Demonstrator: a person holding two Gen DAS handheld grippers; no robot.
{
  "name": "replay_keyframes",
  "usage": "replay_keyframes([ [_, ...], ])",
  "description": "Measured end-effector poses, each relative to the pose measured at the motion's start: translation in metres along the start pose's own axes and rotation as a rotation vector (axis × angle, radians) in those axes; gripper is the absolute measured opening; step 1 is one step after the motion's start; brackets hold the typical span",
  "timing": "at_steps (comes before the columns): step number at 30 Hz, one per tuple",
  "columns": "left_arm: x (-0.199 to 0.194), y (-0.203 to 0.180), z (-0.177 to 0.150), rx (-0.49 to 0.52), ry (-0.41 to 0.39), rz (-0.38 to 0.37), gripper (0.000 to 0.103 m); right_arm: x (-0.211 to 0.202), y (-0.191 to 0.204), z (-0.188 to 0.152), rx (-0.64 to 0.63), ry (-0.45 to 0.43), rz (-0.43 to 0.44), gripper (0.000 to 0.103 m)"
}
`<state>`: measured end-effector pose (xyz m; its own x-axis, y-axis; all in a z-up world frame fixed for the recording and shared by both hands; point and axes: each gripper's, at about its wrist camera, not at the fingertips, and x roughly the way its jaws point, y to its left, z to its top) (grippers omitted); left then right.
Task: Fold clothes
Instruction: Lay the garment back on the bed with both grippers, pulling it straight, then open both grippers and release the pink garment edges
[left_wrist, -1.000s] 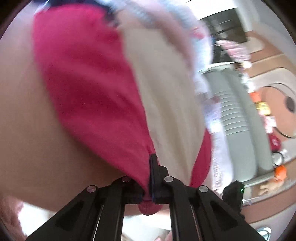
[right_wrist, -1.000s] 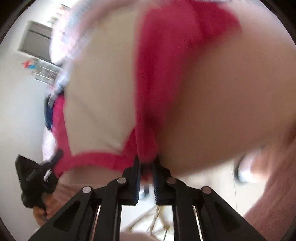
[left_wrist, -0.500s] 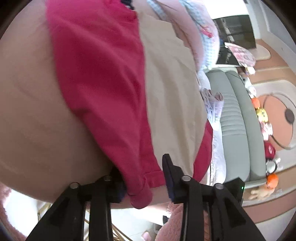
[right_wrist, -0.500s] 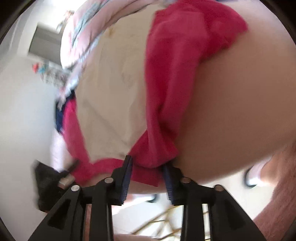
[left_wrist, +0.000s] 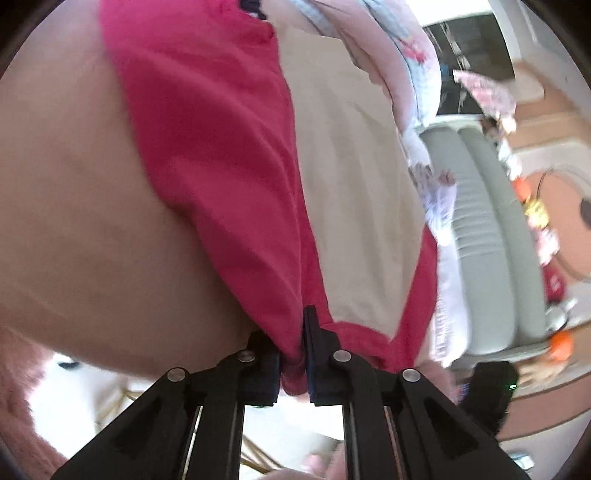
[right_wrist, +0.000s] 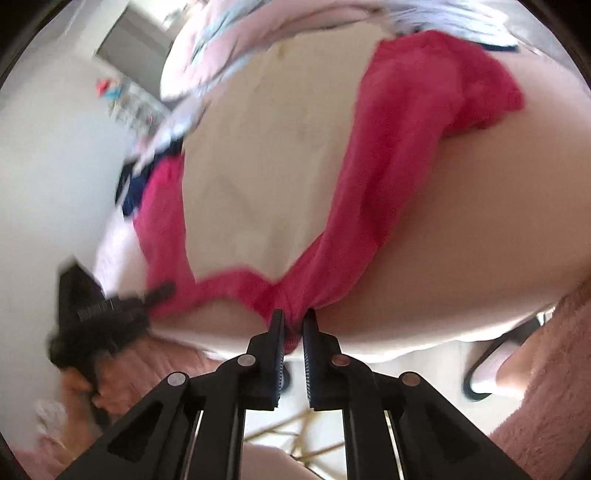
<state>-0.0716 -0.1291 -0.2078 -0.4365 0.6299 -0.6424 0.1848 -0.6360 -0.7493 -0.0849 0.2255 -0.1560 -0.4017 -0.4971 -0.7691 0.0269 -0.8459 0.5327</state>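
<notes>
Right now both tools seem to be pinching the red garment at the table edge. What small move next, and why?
Probably lift both corners slightly and carry them forward to fold. The left tool and the right tool are each shut on the near hem of the red garment, which lies spread on the tan table with a cream panel facing up.

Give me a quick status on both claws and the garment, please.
Left claw shut on red garment. Right claw shut on it too. Garment draped over beige surface. Nothing blocking.
</notes>
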Motion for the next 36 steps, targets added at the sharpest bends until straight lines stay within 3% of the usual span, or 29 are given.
replay_keyframes([
  [2,-0.002,0.007,-0.002,-0.028,-0.010,-0.011,0.012,-0.011,-0.019,0.004,0.112,-0.050,0.053,0.012],
  [3,-0.003,0.011,-0.003,-0.041,-0.015,-0.015,0.012,-0.013,-0.028,0.005,0.160,-0.061,0.073,0.018],
  [4,-0.002,0.012,-0.003,-0.044,-0.010,-0.017,0.014,-0.014,-0.036,0.005,0.201,-0.072,0.070,0.033],
  [6,0.002,0.012,-0.002,-0.040,-0.001,-0.013,0.017,-0.009,-0.045,0.005,0.235,-0.065,0.037,0.053],
  [7,0.009,0.004,-0.001,-0.024,0.001,-0.003,0.018,-0.002,-0.048,0.006,0.241,-0.049,0.036,0.054],
  [9,0.019,-0.010,0.000,0.032,0.001,0.019,0.018,0.012,-0.045,0.012,0.208,-0.033,0.035,0.055],
  [10,0.022,-0.017,0.003,0.067,-0.008,0.048,0.015,0.015,-0.039,0.016,0.162,-0.039,0.026,0.047],
  [12,0.023,-0.028,0.006,0.116,-0.031,0.094,0.005,0.023,-0.025,0.021,0.076,-0.030,-0.039,0.006],
  [13,0.019,-0.032,0.004,0.128,-0.046,0.103,0.004,0.027,-0.017,0.023,0.039,-0.018,-0.088,0.005],
  [19,-0.009,-0.051,-0.011,0.185,-0.070,0.124,0.004,-0.022,0.003,0.006,-0.033,-0.112,-0.123,0.003],
  [21,-0.003,-0.040,-0.017,0.182,-0.005,0.160,0.006,-0.030,0.005,0.000,-0.055,-0.112,-0.136,0.003],
  [24,0.001,-0.020,-0.018,0.076,0.051,0.187,0.008,0.000,-0.012,-0.012,-0.045,0.058,-0.260,0.005],
  [28,-0.025,-0.024,-0.018,0.029,0.030,0.256,0.011,0.008,0.002,0.001,-0.112,0.049,-0.254,0.006],
  [31,-0.050,-0.058,-0.023,0.189,-0.087,0.334,0.011,0.014,0.012,0.011,-0.162,0.042,-0.249,0.007],
  [33,-0.050,-0.083,-0.020,0.341,-0.150,0.312,0.012,0.018,0.019,0.017,-0.195,0.037,-0.246,0.015],
  [34,-0.039,-0.094,-0.016,0.402,-0.149,0.312,0.015,0.020,0.022,0.020,-0.212,0.034,-0.244,0.022],
  [36,-0.015,-0.110,-0.009,0.496,-0.113,0.309,0.016,0.024,0.029,0.027,-0.245,0.030,-0.240,0.023],
])
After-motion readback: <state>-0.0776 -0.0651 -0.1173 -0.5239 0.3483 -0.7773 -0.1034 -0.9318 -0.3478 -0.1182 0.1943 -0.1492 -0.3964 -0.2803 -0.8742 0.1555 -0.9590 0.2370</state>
